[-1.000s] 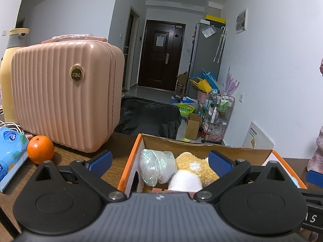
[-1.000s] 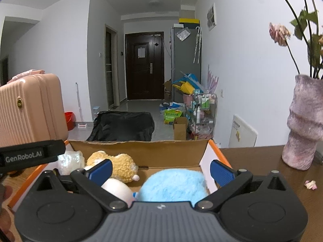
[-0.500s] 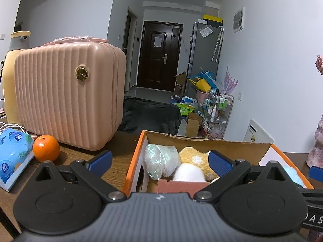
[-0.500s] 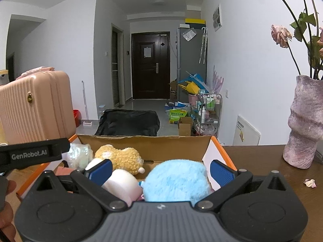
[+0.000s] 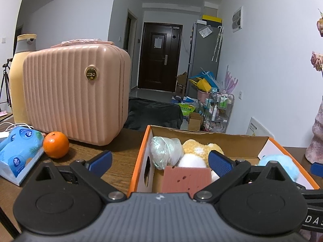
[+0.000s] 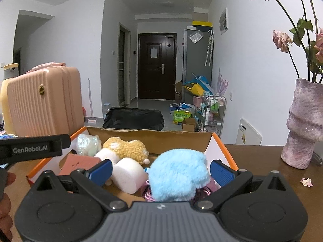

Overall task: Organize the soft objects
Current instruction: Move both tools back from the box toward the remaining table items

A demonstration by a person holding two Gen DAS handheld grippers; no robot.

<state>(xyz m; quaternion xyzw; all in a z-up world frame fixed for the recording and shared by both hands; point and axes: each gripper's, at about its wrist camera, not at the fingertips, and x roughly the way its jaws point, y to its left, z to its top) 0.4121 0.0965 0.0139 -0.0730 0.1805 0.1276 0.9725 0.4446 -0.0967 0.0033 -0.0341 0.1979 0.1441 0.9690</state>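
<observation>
We held both claws, left and right, spread and empty above the box; the blue plush and other soft toys already lay inside, so little seemed left.

The cardboard box is matt brown paperboard with an orange printed outer face. Inside, the blue plush toy is long-piled and fluffy, the tan plush toy curly like fleece, the white foam block smooth and matt, the pink sponge porous, and the wrapped bundle sits in crinkled clear plastic. The surface is dark grained wood. The pink suitcase is ribbed, slightly glossy plastic; the vase looks rough.
</observation>
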